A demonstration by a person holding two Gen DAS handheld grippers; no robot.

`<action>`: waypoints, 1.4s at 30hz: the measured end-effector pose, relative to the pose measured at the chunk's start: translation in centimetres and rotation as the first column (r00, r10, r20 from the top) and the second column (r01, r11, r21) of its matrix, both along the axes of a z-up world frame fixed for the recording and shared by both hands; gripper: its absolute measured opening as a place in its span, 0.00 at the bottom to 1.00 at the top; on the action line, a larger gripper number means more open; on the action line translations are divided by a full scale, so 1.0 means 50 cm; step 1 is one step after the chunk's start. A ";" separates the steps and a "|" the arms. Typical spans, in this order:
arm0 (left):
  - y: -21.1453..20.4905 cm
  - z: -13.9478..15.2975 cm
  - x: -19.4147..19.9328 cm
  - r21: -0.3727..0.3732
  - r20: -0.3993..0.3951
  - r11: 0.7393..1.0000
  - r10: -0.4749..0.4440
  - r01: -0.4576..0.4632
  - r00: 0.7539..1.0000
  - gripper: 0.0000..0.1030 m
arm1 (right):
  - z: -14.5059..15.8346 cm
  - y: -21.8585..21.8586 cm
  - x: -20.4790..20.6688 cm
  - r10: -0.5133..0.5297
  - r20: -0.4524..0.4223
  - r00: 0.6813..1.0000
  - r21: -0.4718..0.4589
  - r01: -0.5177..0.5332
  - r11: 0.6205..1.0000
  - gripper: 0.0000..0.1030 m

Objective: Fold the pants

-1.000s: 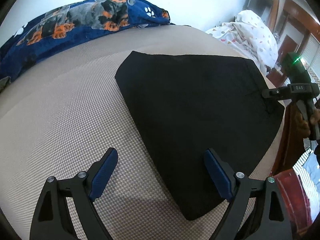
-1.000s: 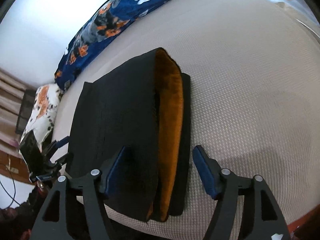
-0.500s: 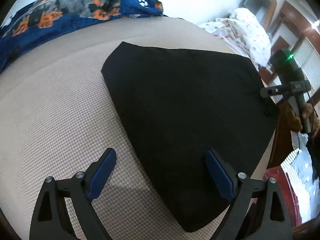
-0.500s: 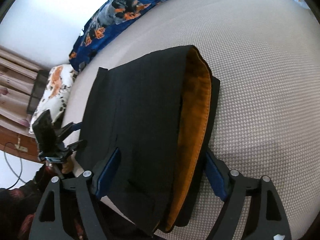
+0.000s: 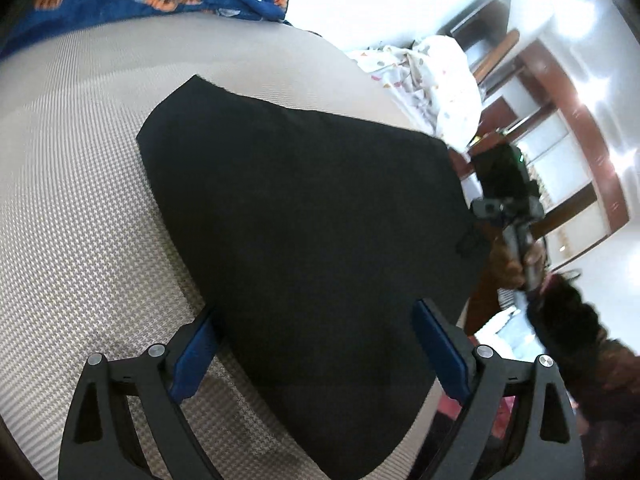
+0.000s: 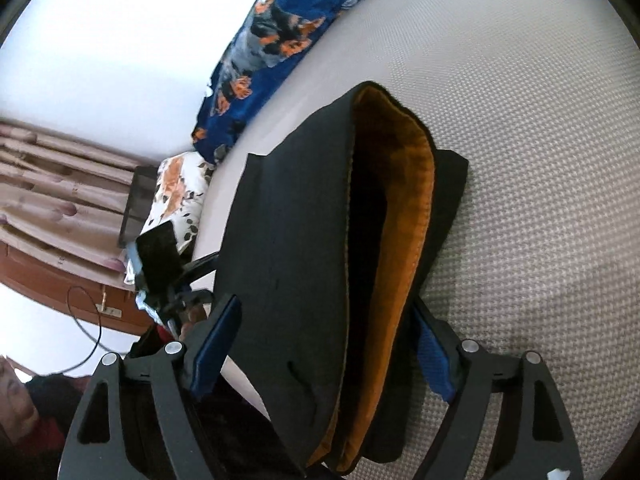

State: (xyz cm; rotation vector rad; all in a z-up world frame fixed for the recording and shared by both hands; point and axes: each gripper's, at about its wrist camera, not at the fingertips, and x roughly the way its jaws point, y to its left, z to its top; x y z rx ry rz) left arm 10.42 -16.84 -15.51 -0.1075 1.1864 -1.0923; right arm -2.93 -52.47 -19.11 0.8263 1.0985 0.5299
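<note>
Black pants point(image 5: 304, 240) lie folded on the bed point(image 5: 80, 200); left tool point(image 5: 316, 354) and right tool point(image 6: 324, 354) straddle opposite ends, both wide, gripping nothing; positioned, seemingly, for another fold.

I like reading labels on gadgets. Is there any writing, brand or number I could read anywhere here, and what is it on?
None can be read.
The small plate on the right gripper, seen from the left wrist camera: too blurred to read.
The pants, blue blanket and bed cover: pictures and weave only, no words.
</note>
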 end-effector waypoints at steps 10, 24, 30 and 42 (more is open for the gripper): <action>-0.024 -0.007 0.029 -0.040 -0.027 0.998 -0.040 0.039 0.999 0.88 | -0.001 0.017 0.006 0.052 0.033 0.998 0.041 -0.054 0.998 0.79; -0.097 0.013 -0.056 0.209 0.349 0.972 0.029 -0.108 0.937 0.26 | 0.007 0.066 -0.013 -0.045 0.087 0.995 -0.137 0.057 0.989 0.63; -0.091 0.020 -0.083 0.223 0.423 0.965 0.033 -0.139 0.905 0.24 | -0.008 0.056 -0.028 -0.120 0.079 0.990 -0.120 0.129 0.984 0.43; -0.032 0.029 -0.094 0.234 0.434 0.957 0.056 -0.173 0.899 0.23 | -0.018 0.098 -0.039 -0.139 0.097 0.986 -0.063 0.145 0.987 0.38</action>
